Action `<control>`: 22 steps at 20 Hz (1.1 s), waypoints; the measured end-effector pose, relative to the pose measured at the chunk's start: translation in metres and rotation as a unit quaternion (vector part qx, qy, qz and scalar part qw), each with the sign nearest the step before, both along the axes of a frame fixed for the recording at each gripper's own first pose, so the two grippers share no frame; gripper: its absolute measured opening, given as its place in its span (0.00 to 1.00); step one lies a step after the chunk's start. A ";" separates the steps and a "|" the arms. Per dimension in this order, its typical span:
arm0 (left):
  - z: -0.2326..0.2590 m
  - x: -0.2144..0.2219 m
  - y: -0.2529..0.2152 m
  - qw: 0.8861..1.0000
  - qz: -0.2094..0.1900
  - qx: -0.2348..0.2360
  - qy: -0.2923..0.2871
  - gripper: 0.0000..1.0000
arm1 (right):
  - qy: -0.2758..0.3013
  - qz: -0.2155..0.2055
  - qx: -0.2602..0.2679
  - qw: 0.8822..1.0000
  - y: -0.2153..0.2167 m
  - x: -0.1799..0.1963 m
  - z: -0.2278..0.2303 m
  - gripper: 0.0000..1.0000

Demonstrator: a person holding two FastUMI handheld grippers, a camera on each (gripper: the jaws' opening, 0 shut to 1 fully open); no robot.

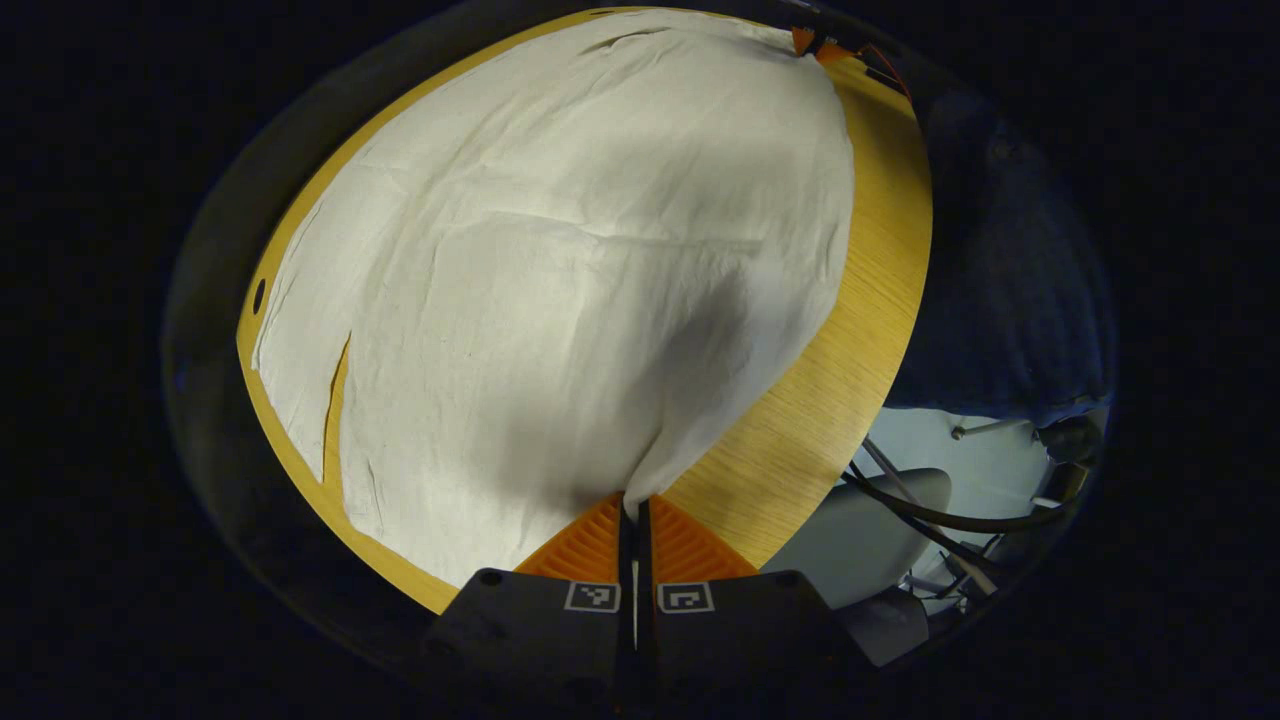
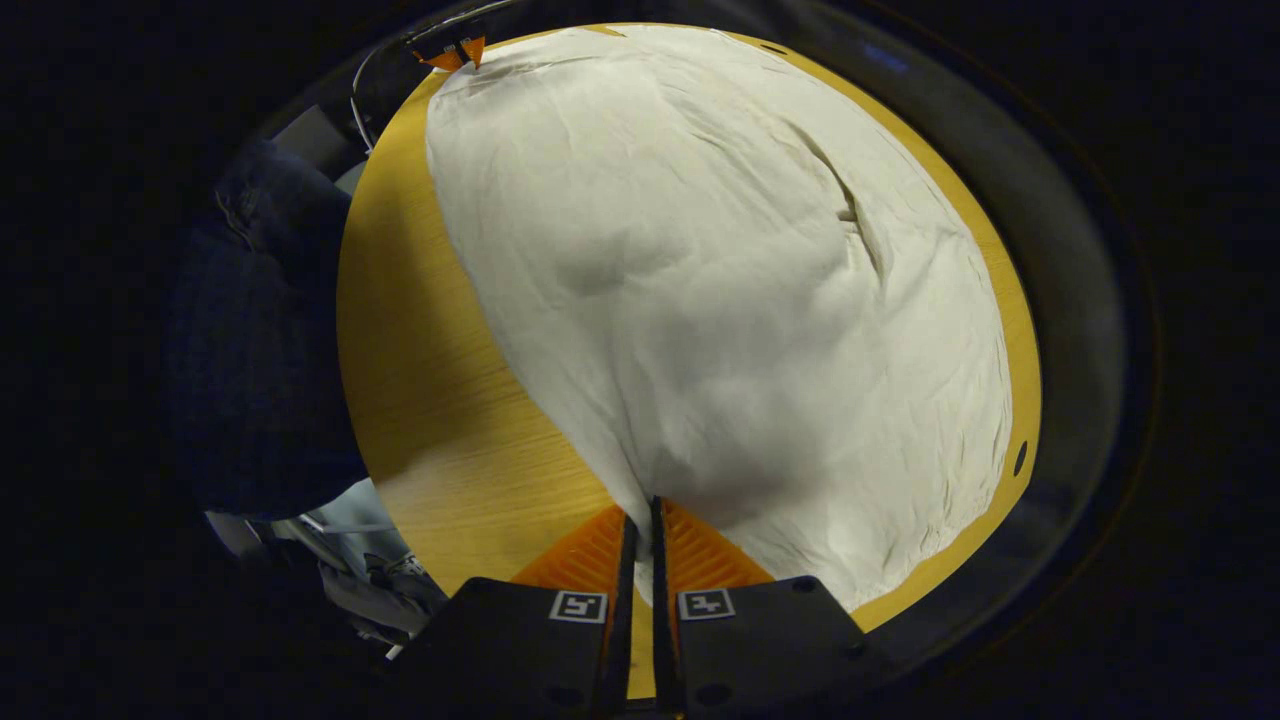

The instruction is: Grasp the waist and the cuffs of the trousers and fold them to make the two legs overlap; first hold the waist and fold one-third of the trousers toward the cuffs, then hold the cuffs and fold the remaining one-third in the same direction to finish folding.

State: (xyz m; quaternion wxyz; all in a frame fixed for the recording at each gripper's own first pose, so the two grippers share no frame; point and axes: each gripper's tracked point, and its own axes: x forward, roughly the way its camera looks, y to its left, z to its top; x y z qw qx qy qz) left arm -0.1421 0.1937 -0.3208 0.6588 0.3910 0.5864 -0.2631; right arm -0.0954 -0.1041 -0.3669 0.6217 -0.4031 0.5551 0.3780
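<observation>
Off-white trousers [image 1: 570, 270] lie spread over the wooden table [image 1: 860, 330]. My left gripper [image 1: 632, 502] is shut on a pinched corner of the cloth, which rises into a peak between its fingers. Far off at the top of this view, the right gripper [image 1: 815, 45] holds the opposite corner. In the right gripper view the same trousers [image 2: 720, 280] spread ahead, and my right gripper [image 2: 640, 515] is shut on its own corner of the fabric. The left gripper [image 2: 455, 50] appears far off at the top, at the cloth's other corner. Which end is waist or cuffs is unclear.
A person in dark clothing [image 1: 1010, 270] stands at the table's long edge between the two grippers, also seen as dark clothing [image 2: 260, 340]. Beyond the edge are a pale floor and cables [image 1: 940, 510]. A small hole [image 2: 1019, 458] marks the tabletop near its far rim.
</observation>
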 end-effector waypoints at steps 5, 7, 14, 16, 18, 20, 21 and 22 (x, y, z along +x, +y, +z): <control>0.003 -0.001 0.000 1.000 -0.012 -0.012 0.007 0.00 | 0.002 -0.013 -0.007 1.000 -0.001 0.000 0.001 0.07; 0.003 -0.001 0.000 1.000 -0.010 -0.015 0.006 0.00 | -0.004 -0.010 -0.015 1.000 -0.002 -0.001 0.003 0.06; 0.009 0.007 0.009 1.000 -0.024 -0.003 0.001 0.00 | -0.062 -0.080 -0.009 0.995 0.000 0.015 0.026 0.07; 0.020 0.019 0.012 1.000 -0.020 -0.009 -0.011 0.00 | -0.094 -0.107 -0.009 0.990 -0.001 0.024 0.038 0.07; 0.039 0.041 0.018 0.999 -0.022 -0.009 -0.034 0.00 | -0.122 -0.131 -0.011 0.984 -0.001 0.031 0.048 0.06; 0.059 0.074 0.025 0.997 -0.037 0.000 -0.065 0.00 | -0.147 -0.153 -0.010 0.977 0.001 0.039 0.058 0.04; 0.070 0.092 0.026 0.996 -0.044 0.006 -0.082 0.00 | -0.161 -0.164 -0.013 0.973 0.002 0.045 0.065 0.06; 0.080 0.111 0.026 0.993 -0.055 0.012 -0.099 0.00 | -0.177 -0.173 -0.014 0.969 0.002 0.052 0.072 0.06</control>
